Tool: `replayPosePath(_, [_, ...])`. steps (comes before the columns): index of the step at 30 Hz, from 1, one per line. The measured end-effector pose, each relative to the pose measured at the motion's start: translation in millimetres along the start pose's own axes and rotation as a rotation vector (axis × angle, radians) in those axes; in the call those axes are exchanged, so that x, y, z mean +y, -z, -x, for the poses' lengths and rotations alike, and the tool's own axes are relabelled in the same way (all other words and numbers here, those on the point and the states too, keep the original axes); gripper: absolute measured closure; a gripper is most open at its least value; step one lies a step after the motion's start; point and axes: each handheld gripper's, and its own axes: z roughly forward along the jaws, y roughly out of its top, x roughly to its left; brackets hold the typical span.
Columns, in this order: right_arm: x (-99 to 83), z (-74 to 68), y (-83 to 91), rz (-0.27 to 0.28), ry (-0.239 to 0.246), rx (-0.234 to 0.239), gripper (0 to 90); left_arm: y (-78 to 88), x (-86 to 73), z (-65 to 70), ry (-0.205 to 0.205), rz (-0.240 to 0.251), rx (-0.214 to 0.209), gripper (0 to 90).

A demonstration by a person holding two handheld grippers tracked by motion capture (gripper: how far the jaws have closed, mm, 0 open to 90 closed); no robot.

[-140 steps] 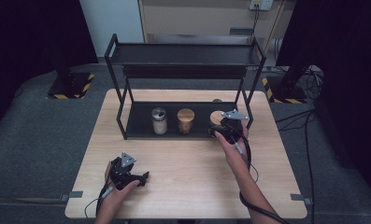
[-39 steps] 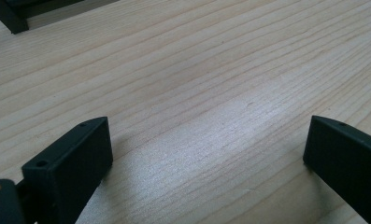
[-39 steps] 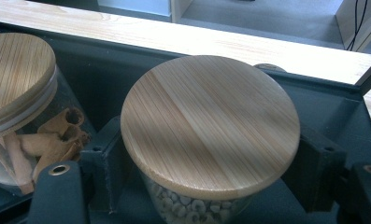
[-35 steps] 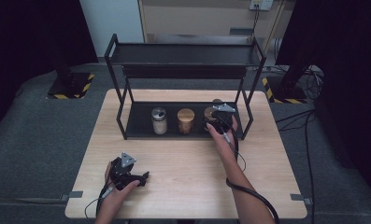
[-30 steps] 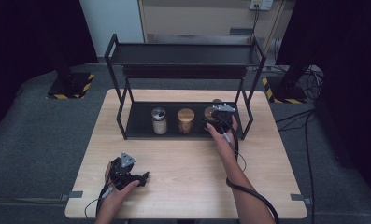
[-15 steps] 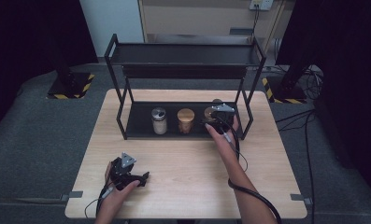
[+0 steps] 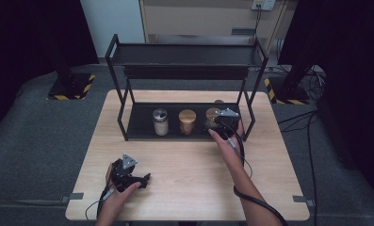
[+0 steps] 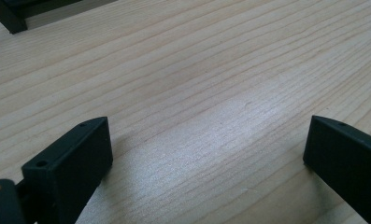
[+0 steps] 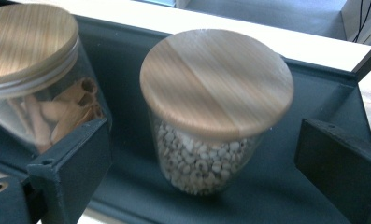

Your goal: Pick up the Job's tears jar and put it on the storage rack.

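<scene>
Three jars stand in a row on the low shelf of the black metal rack (image 7: 118,84): a metal-capped jar (image 7: 160,121), a jar of brown sticks (image 7: 187,121), a jar of pale beans (image 9: 211,116). Both last have round wooden lids. The left gripper (image 7: 130,176) rests apart on the wooden table (image 7: 189,174), jaws wide. The right gripper (image 9: 206,177) has just been opening; the bean jar stands free between its jaws.

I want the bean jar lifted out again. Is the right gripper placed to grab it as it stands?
Probably yes: the right gripper has open jaws either side of the bean jar, nothing between; the neighbouring jar sits close.
</scene>
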Motion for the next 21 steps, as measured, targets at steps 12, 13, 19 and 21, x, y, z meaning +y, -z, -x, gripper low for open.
replayPosePath(12, [-4.9, -5.2, 18.3, -0.013, 0.017, -0.001, 4.0, -0.1, -0.2, 0.0, 0.0, 0.001, 0.0, 0.0])
replayPosePath(13, [-4.7, -4.6, 22.0, -0.01, 0.012, 0.004, 4.2, -0.1, -0.2, 0.0, 0.001, 0.001, 0.0, 0.0])
replayPosePath(19, [-4.5, -5.0, 31.7, 0.0, 0.022, 0.011, 4.3, -0.1, -0.2, 0.0, 0.0, 0.001, 0.0, 0.0])
replayPosePath(21, [-4.7, -4.6, 32.7, 0.001, 0.026, 0.014, 4.3, -0.1, -0.2, 0.0, 0.0, 0.001, 0.0, 0.0])
